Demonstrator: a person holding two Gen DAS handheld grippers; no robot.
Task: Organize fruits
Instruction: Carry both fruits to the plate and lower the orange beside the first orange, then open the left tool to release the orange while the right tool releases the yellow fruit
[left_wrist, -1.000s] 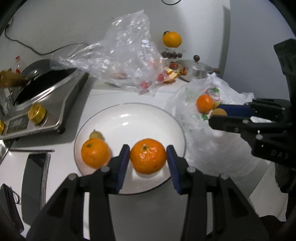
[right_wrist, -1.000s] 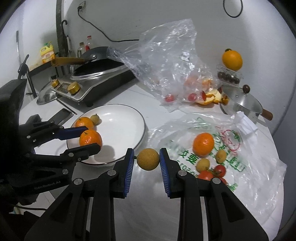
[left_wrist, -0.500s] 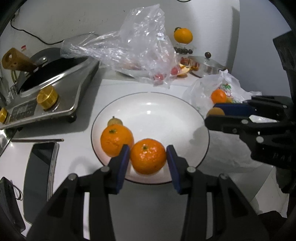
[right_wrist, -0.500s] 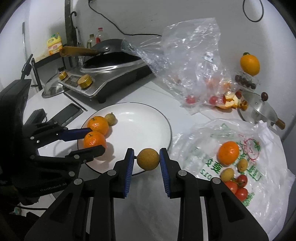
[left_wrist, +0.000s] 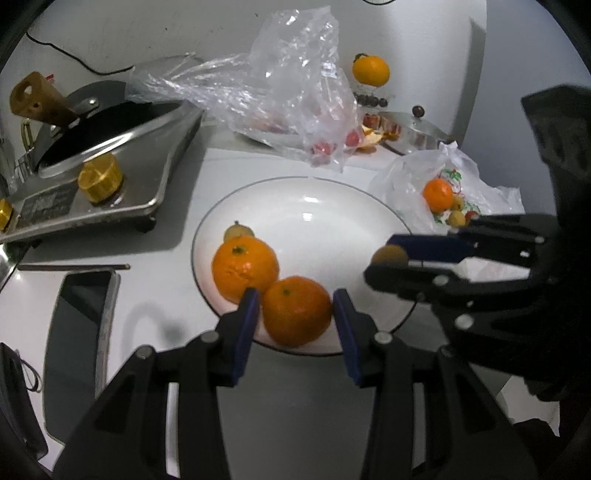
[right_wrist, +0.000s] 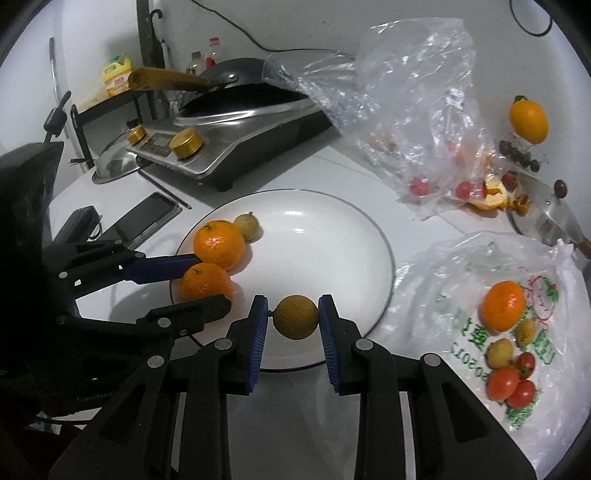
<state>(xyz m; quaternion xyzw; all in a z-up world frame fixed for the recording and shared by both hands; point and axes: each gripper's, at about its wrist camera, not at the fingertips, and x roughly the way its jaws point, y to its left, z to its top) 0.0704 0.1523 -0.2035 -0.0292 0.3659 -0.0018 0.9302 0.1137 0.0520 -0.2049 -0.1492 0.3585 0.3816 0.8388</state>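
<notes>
Left tongs (left_wrist: 295, 314) pinch a tangerine (left_wrist: 296, 311); right tongs (right_wrist: 293, 317) pinch a small brown fruit (right_wrist: 296, 316), kind unclear.

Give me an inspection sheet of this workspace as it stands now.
Surface: white table, crowded.
Job's things: white plate holds one orange and a small brown fruit; printed bag carries an orange, small yellow fruits and tomatoes.
Clutter: induction cooker, phone, clear bag, peels, pot lid.
Grippers: left hand-held gripper shut on an orange over the plate; right hand-held gripper shut on a round brown fruit.
Cables: black cable on the wall.
Surroundings: shelf with bottles.
</notes>
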